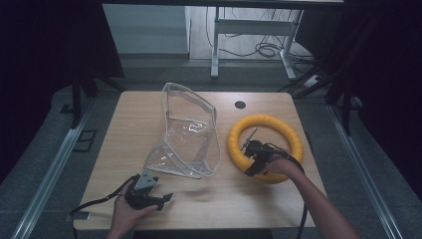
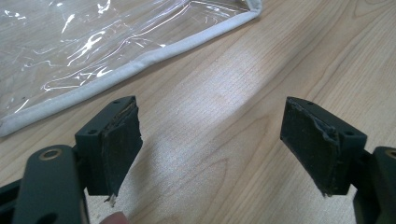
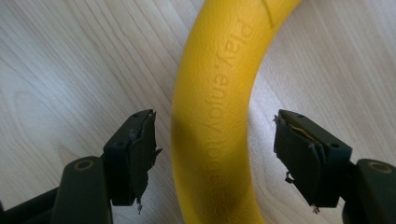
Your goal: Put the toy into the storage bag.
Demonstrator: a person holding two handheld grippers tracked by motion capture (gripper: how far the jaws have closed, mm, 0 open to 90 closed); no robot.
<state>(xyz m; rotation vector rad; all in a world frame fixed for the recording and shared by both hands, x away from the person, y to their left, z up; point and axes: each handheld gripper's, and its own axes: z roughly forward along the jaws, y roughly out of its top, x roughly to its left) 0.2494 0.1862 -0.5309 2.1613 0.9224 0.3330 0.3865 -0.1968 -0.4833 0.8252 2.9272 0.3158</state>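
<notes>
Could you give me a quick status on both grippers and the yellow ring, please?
Right gripper open, jaws astride the yellow ring, pads clear. Left gripper open over bare table. Clear bag beside ring, not blocking.

Probably lab: dark curtains (image 1: 45, 45), cabling (image 1: 263, 50)

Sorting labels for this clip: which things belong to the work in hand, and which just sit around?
In the job:
yellow ring, straddled by the open right gripper
clear plastic bag
left gripper, open

Lying about:
desk frame
floor cables
</notes>
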